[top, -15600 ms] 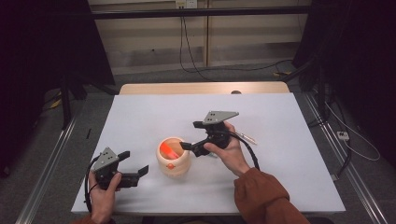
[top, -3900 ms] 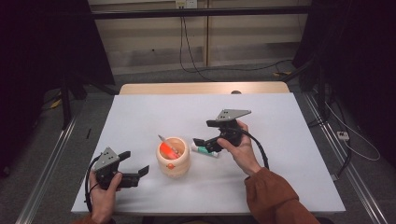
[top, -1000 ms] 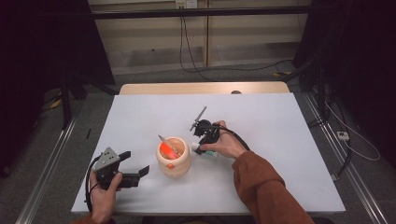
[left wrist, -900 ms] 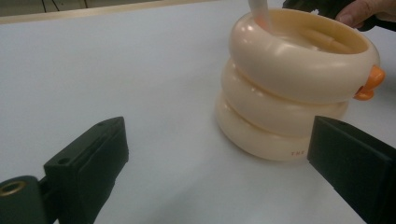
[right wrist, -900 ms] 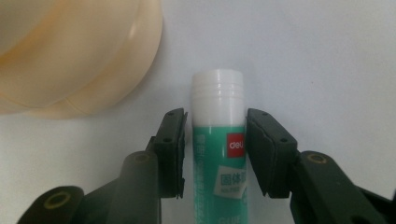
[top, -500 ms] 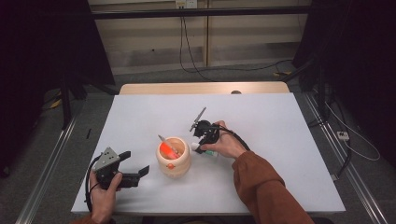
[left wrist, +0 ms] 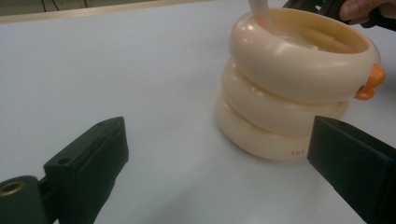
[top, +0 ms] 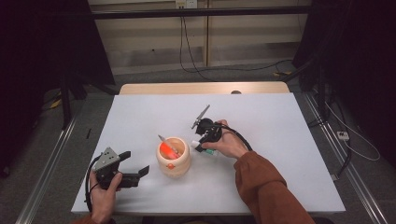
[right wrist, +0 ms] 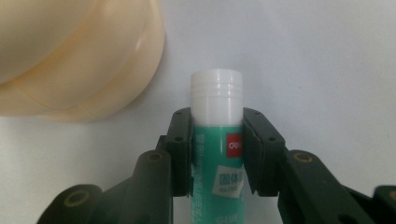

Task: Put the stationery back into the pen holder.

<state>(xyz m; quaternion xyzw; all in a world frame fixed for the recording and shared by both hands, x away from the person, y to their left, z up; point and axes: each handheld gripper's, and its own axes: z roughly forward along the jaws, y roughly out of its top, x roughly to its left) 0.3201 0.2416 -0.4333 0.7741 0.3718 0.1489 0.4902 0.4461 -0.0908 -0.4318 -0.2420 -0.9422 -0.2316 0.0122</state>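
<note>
Evidently gripped low and from above: right gripper clamped on the green glue stick around its body, white cap left clear and pointing toward twelve o'clock, stick lying on the white table just beside the cream ringed holder, at about its three o'clock in the high view, probably for lifting in beside the orange item already inside. Kept out of the way at the holder's eight o'clock: left gripper, spread wide, holding nothing

Glue stick base (green end) cut off below.
</note>
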